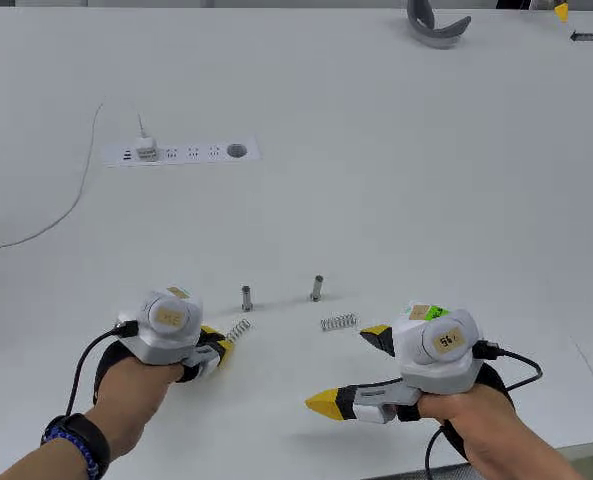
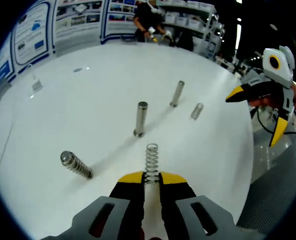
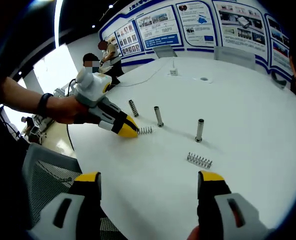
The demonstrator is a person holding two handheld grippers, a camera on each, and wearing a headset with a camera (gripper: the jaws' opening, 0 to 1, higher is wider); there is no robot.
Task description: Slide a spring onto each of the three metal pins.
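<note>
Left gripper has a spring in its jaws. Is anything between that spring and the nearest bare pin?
Nothing visible. The held spring in the left gripper faces the bare pin across open table. The loaded pin and the loose spring lie off to either side.

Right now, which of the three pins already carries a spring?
The leftmost pin in the left gripper view: a spring covers its shaft, while the middle pin and the far pin are bare.
</note>
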